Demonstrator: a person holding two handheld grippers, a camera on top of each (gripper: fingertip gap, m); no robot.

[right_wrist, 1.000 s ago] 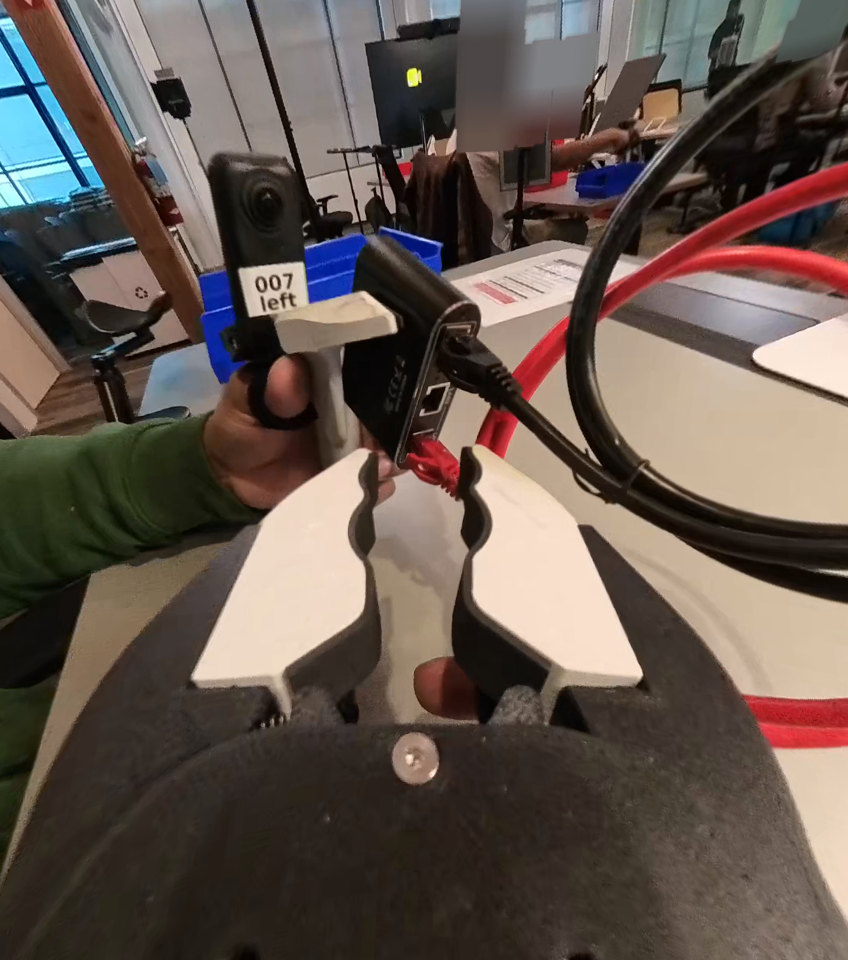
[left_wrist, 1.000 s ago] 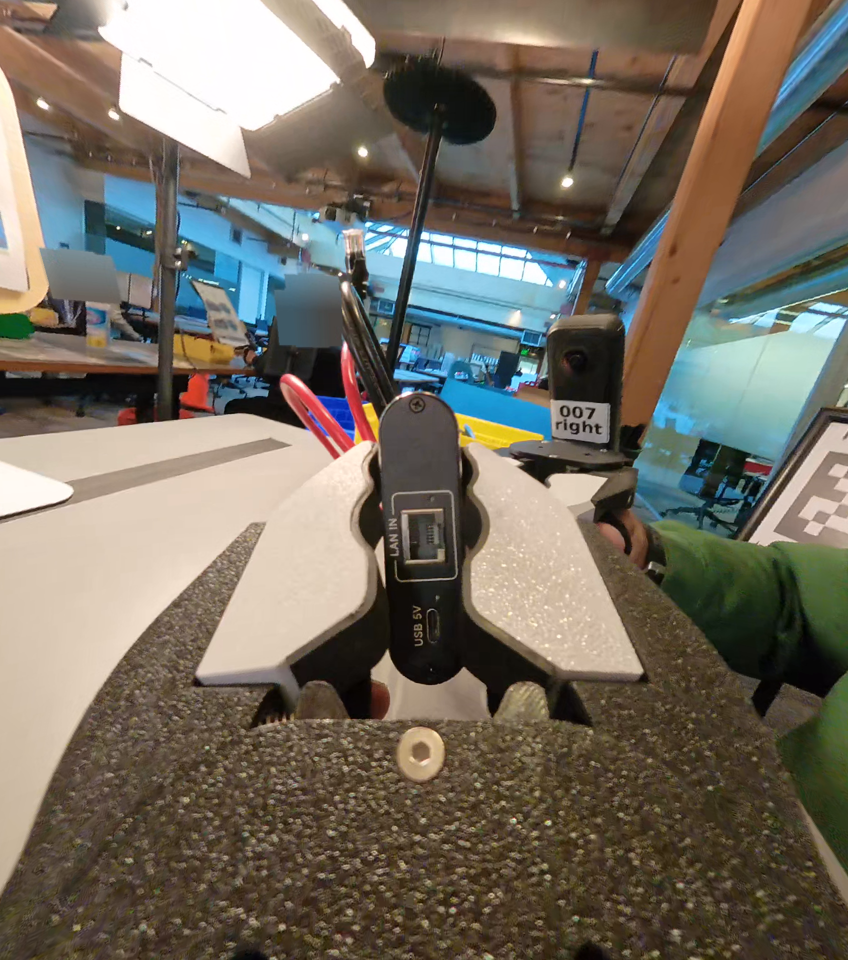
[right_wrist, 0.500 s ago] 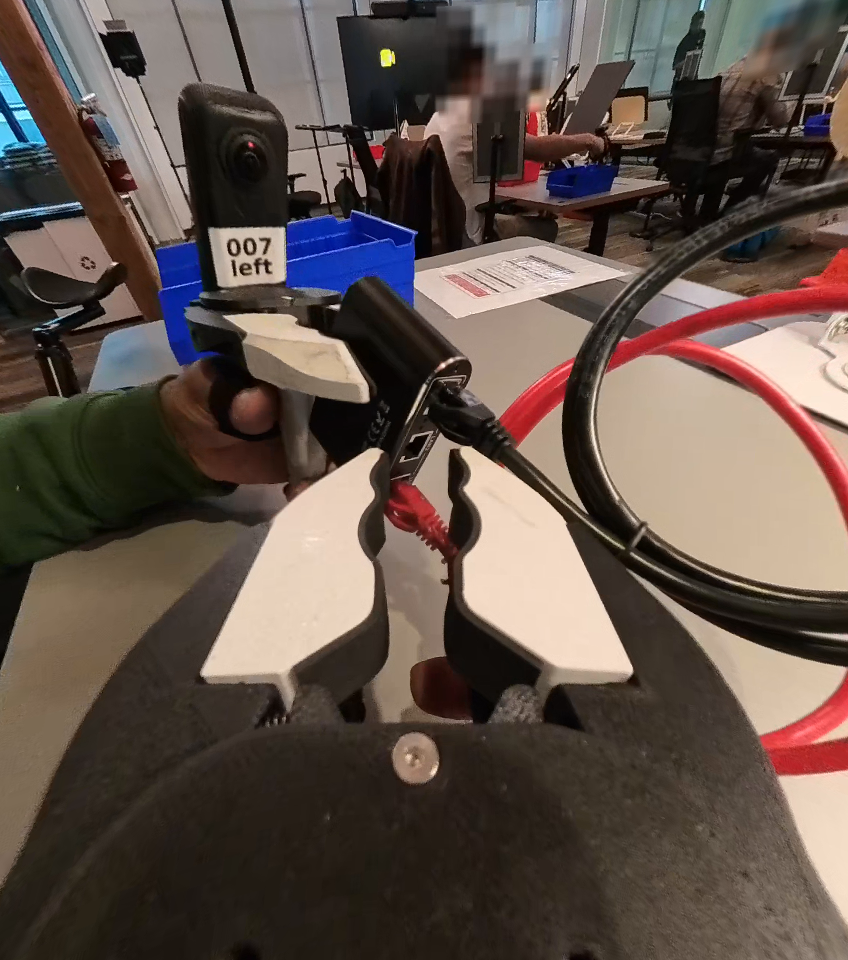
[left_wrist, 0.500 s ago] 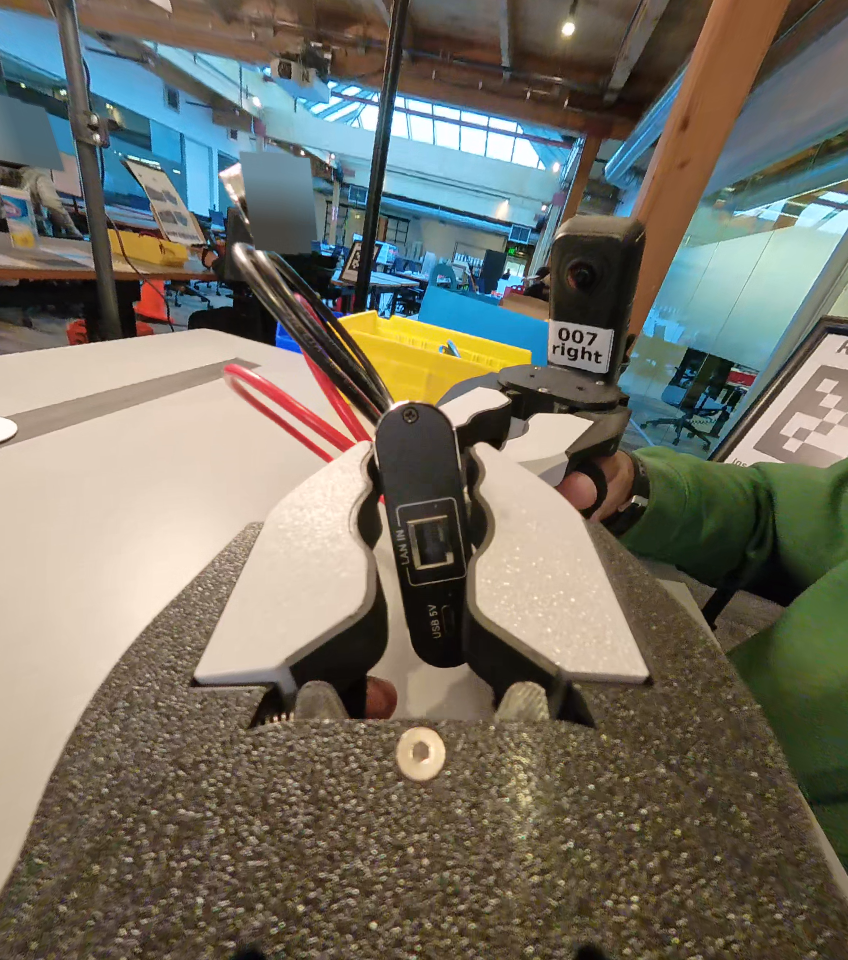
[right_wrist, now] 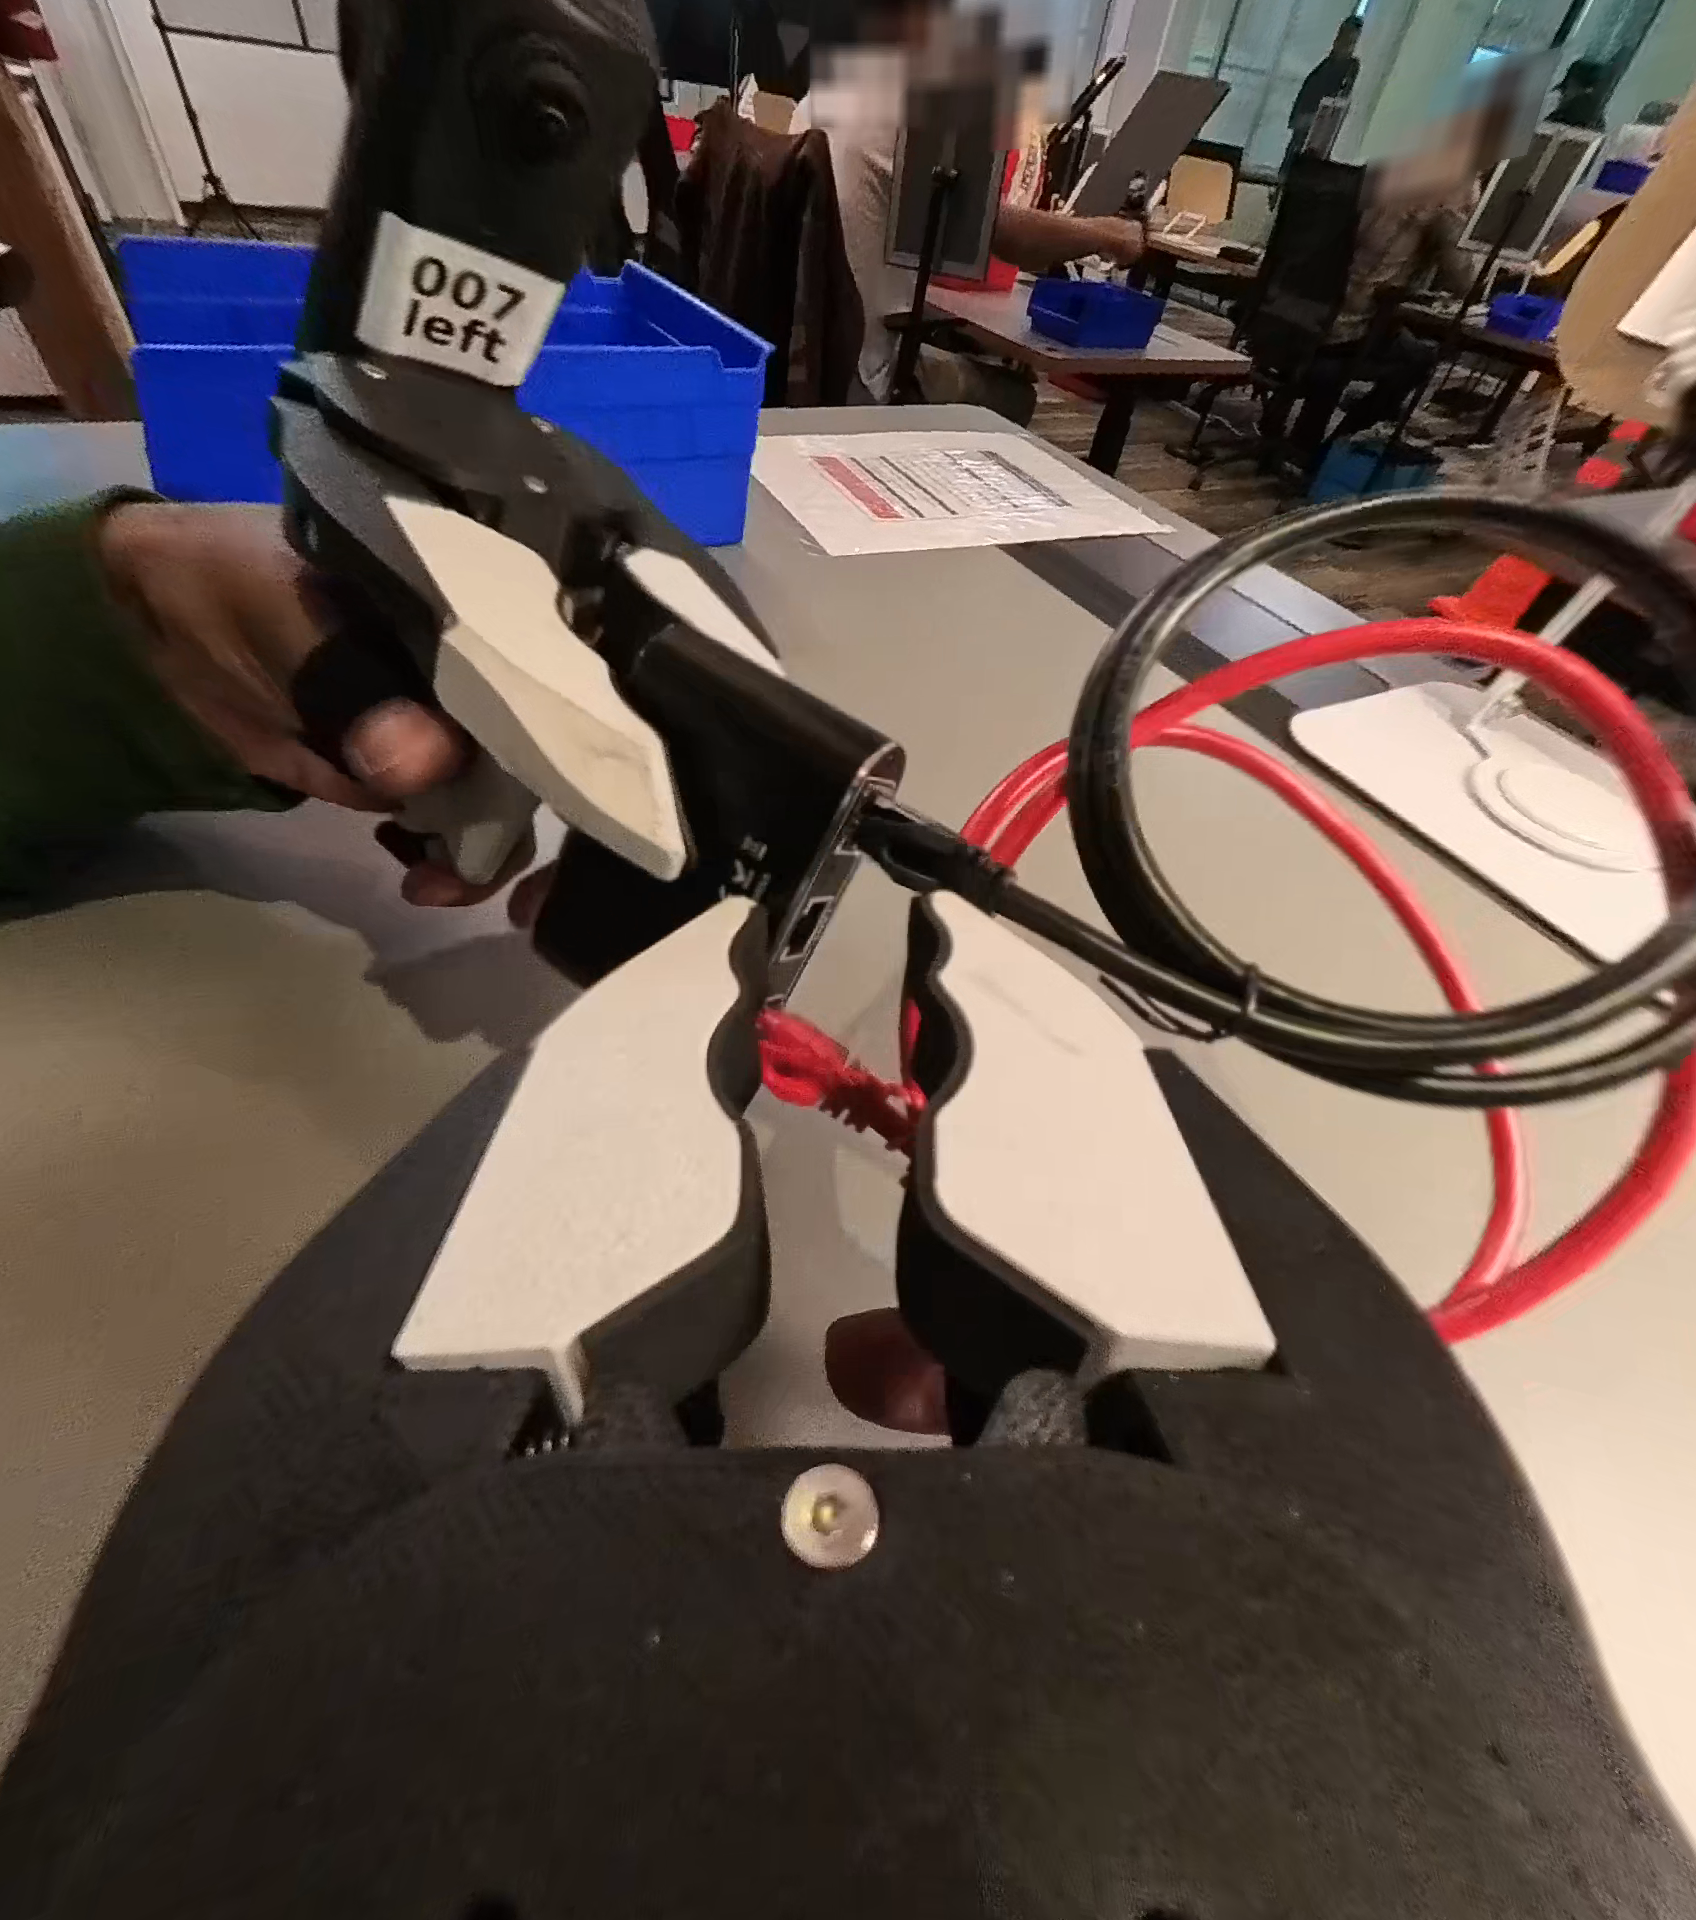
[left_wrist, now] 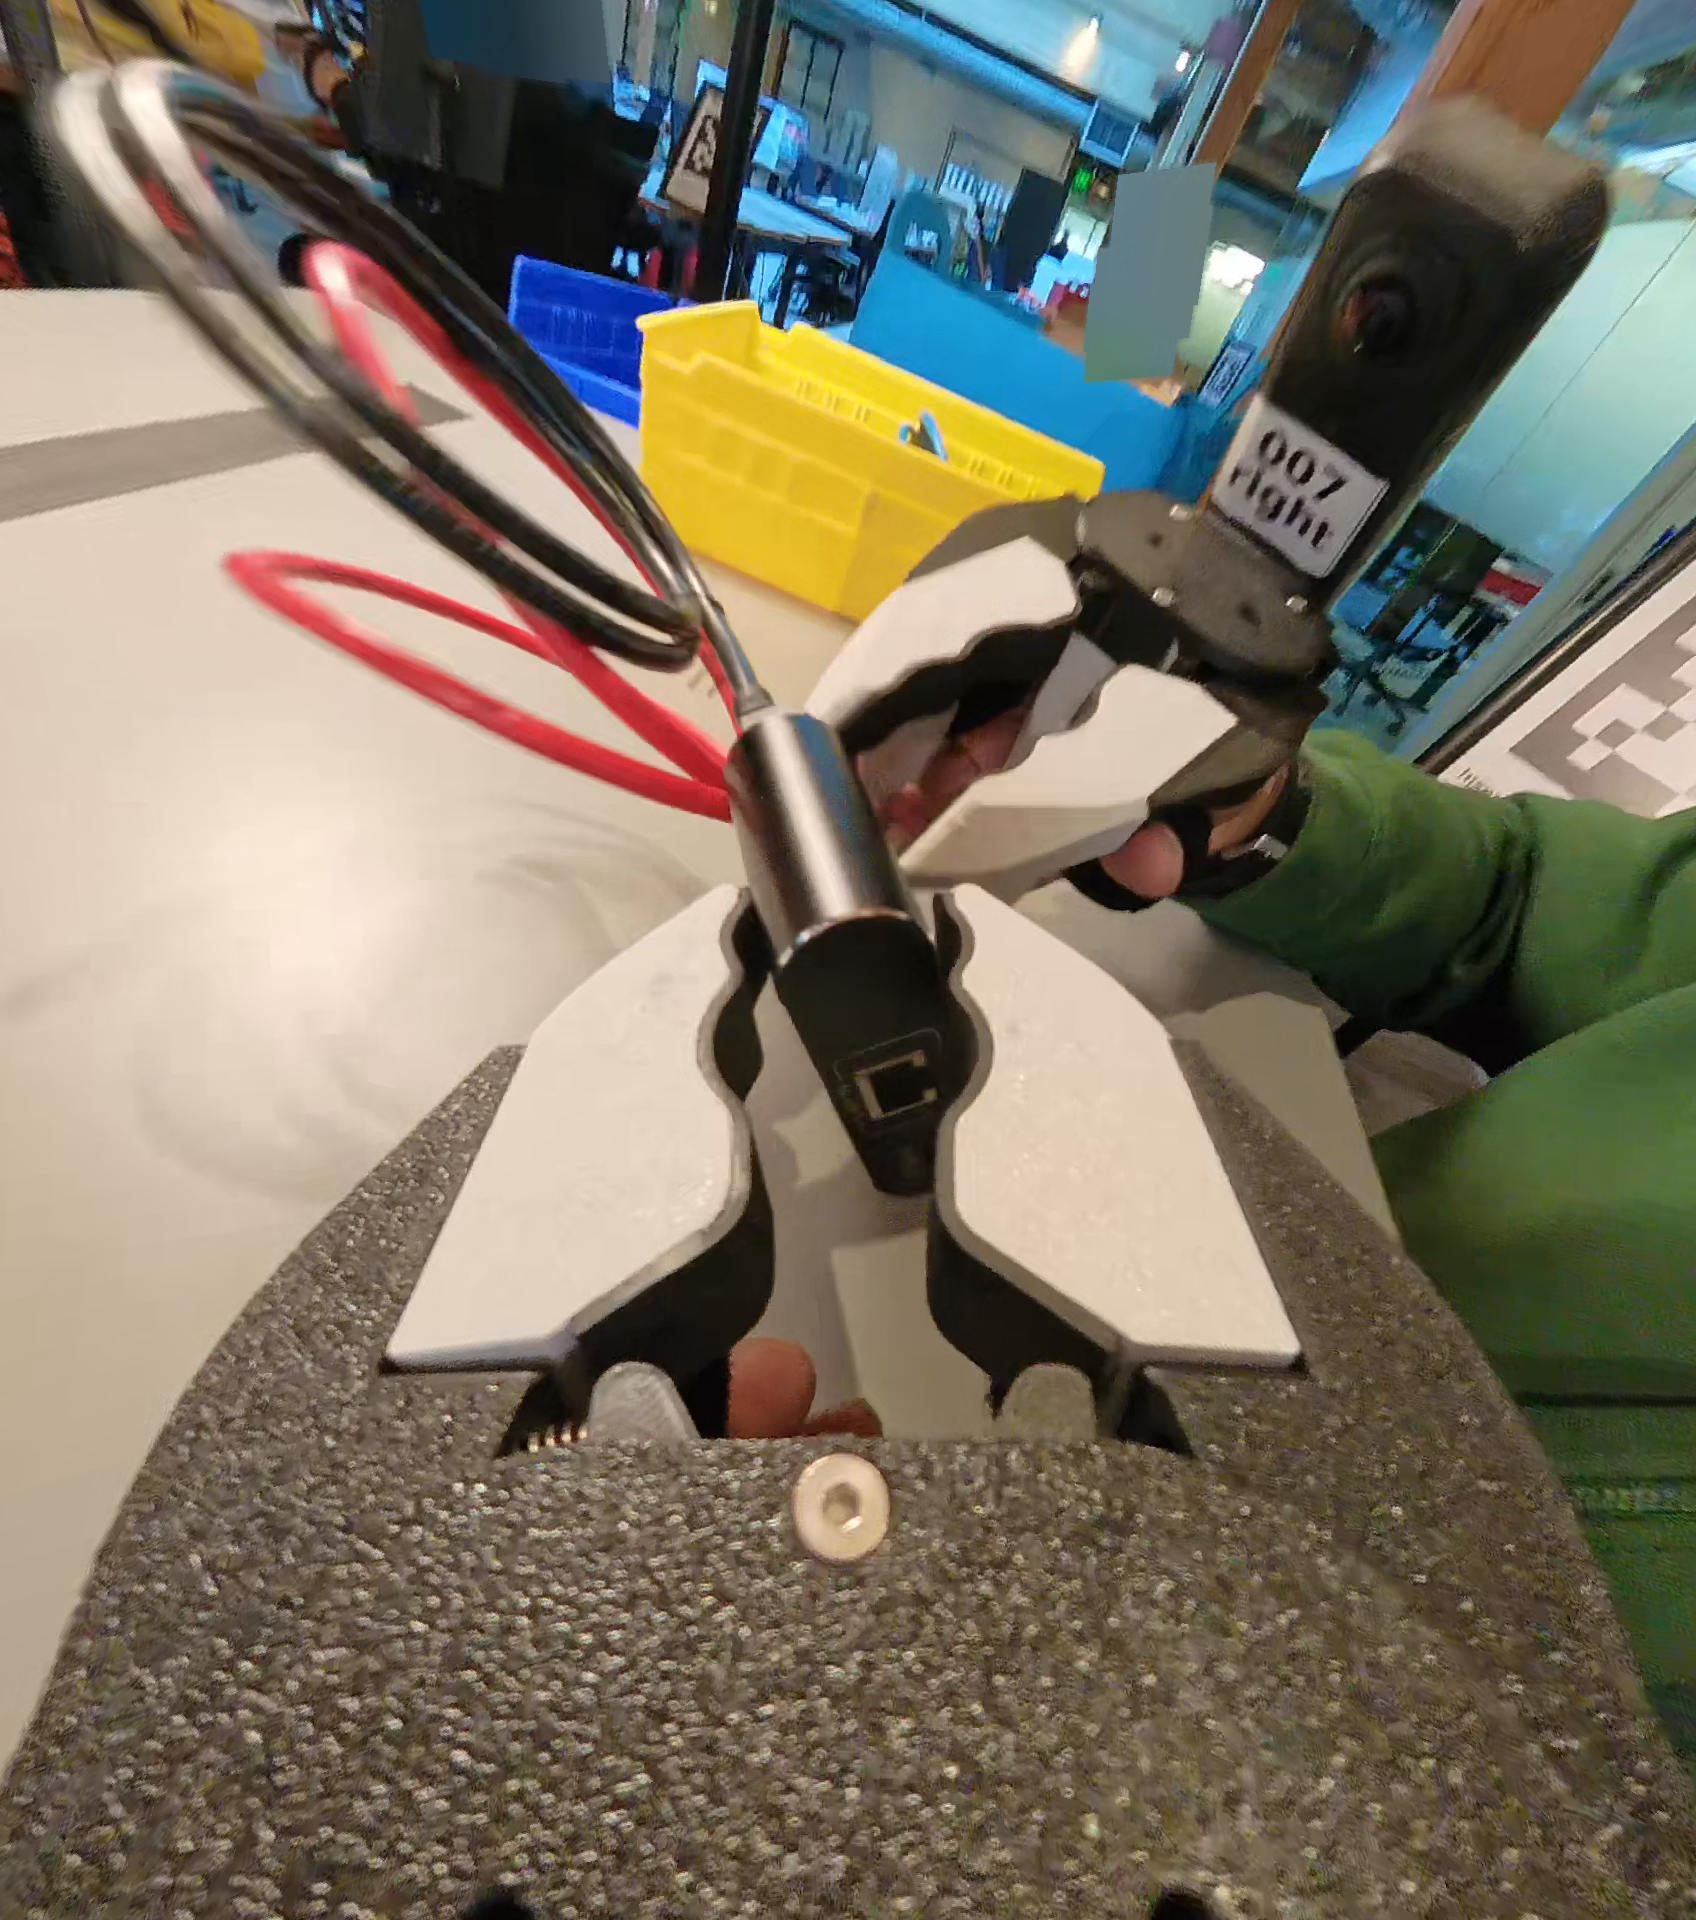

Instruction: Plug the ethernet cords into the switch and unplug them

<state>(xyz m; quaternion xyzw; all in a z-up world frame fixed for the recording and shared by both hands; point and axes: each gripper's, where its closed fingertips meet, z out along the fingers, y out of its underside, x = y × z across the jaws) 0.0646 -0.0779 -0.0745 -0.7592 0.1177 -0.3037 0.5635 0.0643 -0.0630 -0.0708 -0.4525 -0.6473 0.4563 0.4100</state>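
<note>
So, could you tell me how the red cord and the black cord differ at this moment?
The red cord has its plug between the right gripper fingers, at the switch face; whether it is seated is unclear. The black cord is plugged into the switch, untouched by either gripper. The red cord loops low toward the table; the black cord coils tighter, above it. Both lead to the switch clamped in the left gripper.

My fingers point(left_wrist: 615, 1122) are pale grey on speckled black bodies. Between them sits a glossy black switch point(left_wrist: 865, 1018). At ten o'clock loop a red cord point(left_wrist: 470, 696) and a black cable point(left_wrist: 387, 436); at twelve, a yellow bin point(left_wrist: 802, 488). My sleeve point(left_wrist: 1550, 997) is green.
</note>
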